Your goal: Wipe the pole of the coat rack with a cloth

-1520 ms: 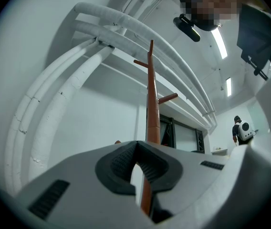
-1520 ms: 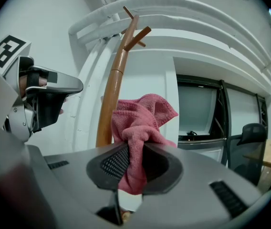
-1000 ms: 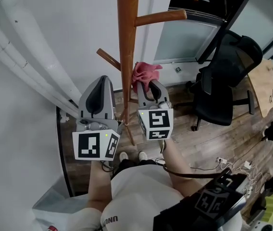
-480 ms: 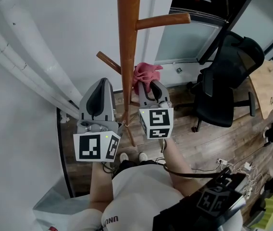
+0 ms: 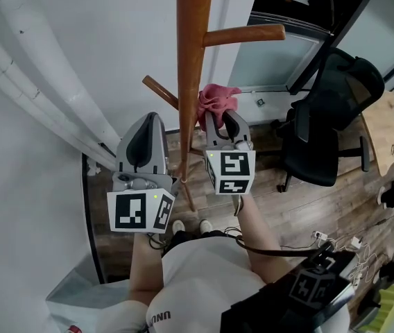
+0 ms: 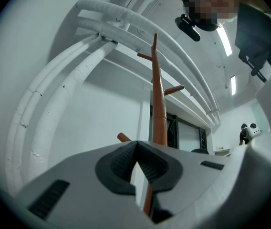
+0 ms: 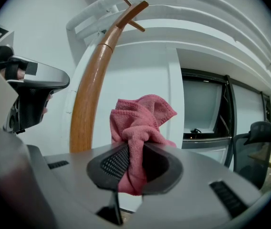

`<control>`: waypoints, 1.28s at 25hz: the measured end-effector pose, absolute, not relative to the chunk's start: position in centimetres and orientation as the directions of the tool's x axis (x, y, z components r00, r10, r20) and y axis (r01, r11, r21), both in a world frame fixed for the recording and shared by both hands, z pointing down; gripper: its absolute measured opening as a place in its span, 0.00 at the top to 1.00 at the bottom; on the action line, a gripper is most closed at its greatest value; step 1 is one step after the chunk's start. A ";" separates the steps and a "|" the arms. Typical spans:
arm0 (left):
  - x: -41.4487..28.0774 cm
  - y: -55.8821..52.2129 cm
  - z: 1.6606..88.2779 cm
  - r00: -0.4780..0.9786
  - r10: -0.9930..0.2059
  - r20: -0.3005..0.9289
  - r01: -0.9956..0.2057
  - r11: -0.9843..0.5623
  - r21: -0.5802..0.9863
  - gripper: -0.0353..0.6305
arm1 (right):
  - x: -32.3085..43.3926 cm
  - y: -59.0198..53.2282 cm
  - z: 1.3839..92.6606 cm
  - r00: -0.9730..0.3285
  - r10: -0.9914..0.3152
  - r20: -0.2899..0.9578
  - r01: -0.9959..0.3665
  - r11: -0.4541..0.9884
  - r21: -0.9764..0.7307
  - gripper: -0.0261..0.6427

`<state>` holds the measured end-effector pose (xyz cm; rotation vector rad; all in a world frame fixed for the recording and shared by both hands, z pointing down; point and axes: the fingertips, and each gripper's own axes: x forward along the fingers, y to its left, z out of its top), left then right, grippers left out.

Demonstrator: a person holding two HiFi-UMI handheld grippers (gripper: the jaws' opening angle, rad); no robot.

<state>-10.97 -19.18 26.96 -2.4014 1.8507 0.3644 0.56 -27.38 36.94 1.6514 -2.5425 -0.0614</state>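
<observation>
Left of the pole, the left gripper had its jaws closed on nothing. Just right of the pole, the right gripper clamped a bunched pink cloth. A good wipe likely needed the cloth pressed firmly against the pole, then long strokes along it. The pole was smooth, glossy brown wood.
</observation>
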 end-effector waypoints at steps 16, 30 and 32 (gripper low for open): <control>-10.8 -19.4 27.3 0.244 -0.942 -0.230 -0.961 -0.267 0.077 0.93 | 1.2 -28.8 36.4 -0.379 -0.924 0.057 -0.918 0.383 0.100 0.85; -10.7 -19.9 27.4 0.254 -0.941 -0.224 -0.957 -0.278 0.081 0.93 | 2.4 -30.0 35.4 -0.340 -0.940 0.040 -0.933 0.342 0.110 0.85; -10.7 -20.0 27.4 0.257 -0.940 -0.223 -0.956 -0.281 0.084 0.93 | 2.7 -29.9 35.2 -0.333 -0.942 0.036 -0.935 0.335 0.115 0.85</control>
